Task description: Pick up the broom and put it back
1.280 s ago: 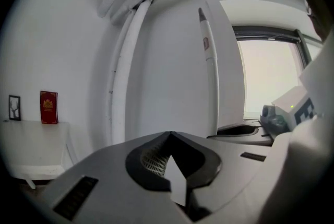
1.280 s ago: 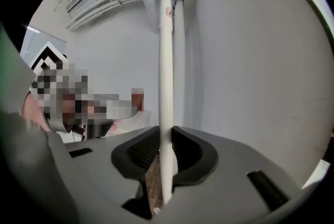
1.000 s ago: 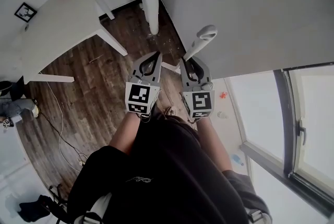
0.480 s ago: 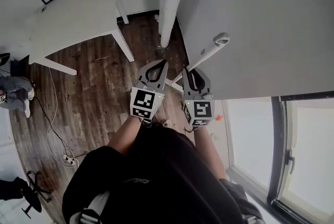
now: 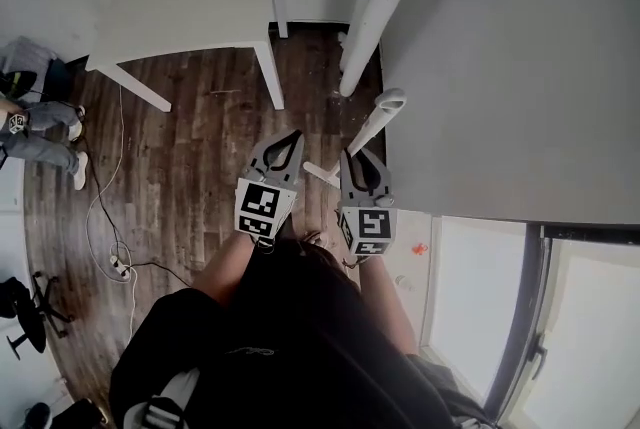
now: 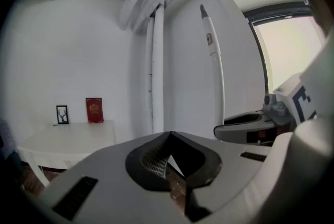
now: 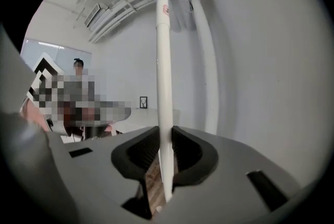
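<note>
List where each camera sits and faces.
Head view: on head, steeply down at floor; torso, forearms, left hand-held gripper, right hand-held gripper.
Left gripper view: on the left one, toward pipes; own shut jaws.
Right gripper view: on the right one, toward wall; jaws clamping broom handle.
Shared: broom handle, white table.

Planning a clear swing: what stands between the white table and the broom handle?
White upright pipes along the wall; the left gripper view shows them between table and handle.
</note>
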The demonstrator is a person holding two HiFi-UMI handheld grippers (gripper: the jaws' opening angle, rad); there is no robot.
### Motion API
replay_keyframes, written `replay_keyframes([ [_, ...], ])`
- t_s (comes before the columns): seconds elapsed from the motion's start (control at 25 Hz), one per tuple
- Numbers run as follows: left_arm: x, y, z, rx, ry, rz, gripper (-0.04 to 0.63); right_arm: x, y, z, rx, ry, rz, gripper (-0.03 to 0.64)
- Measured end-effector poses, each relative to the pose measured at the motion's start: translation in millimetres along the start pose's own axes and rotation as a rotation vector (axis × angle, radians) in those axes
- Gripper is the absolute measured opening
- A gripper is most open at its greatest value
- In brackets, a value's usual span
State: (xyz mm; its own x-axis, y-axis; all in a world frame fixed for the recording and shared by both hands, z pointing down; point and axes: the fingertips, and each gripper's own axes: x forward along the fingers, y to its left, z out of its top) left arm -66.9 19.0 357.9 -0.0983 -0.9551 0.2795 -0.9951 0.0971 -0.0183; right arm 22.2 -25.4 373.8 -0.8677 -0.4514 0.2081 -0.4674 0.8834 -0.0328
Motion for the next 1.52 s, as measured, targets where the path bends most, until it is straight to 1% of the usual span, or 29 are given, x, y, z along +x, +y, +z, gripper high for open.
replay_keyframes([
  [0.16, -25.6, 21.7, -13.3, -0.003, 0.022, 0.056, 0.002, 11.8, 22.9, -11.1, 0.016, 0.027, 0.056, 0.089],
  [0.32, -58.6, 60.7, -30.4, -0.026, 0.053, 0.14, 0.002, 26.4, 57.7, -17.1, 0.027, 0.05, 0.125, 0.089],
  [0.48, -87.9, 83.6, -45.4, -0.056, 0.073, 0.182, 0.002, 36.4, 91.5, -31.2, 0.012, 0.087, 0.169, 0.089],
  [0.6, -115.7, 102.1, -45.7, -0.068, 0.058, 0.215, 0.002, 51.9, 121.6, -49.0, -0.008, 0.138, 0.202, 0.089],
  [0.68, -132.6, 114.8, -53.8, -0.043, 0.067, 0.224, 0.002, 64.2, 142.3, -56.7, -0.02, 0.156, 0.211, 0.089],
  [0.76, -146.7, 125.5, -73.0, -0.034, 0.092, 0.231, 0.002, 72.2, 161.5, -58.6, -0.033, 0.161, 0.214, 0.089],
  [0.92, -176.9, 142.6, -114.9, -0.086, 0.129, 0.241, 0.002, 81.5, 198.8, -56.7, -0.064, 0.17, 0.247, 0.089],
  [1.04, -196.1, 156.3, -129.7, -0.107, 0.118, 0.251, 0.002, 91.6, 216.9, -57.8, -0.071, 0.166, 0.254, 0.089],
  [1.24, -220.2, 180.2, -146.5, -0.155, 0.077, 0.237, 0.002, 108.3, 239.4, -73.5, -0.065, 0.185, 0.238, 0.089],
  [1.36, -224.6, 194.0, -156.1, -0.149, 0.077, 0.243, 0.002, 118.1, 247.7, -88.9, -0.059, 0.213, 0.228, 0.089],
  [1.52, -223.3, 203.1, -169.3, -0.18, 0.07, 0.247, 0.002, 133.4, 254.5, -109.3, -0.057, 0.252, 0.239, 0.089],
])
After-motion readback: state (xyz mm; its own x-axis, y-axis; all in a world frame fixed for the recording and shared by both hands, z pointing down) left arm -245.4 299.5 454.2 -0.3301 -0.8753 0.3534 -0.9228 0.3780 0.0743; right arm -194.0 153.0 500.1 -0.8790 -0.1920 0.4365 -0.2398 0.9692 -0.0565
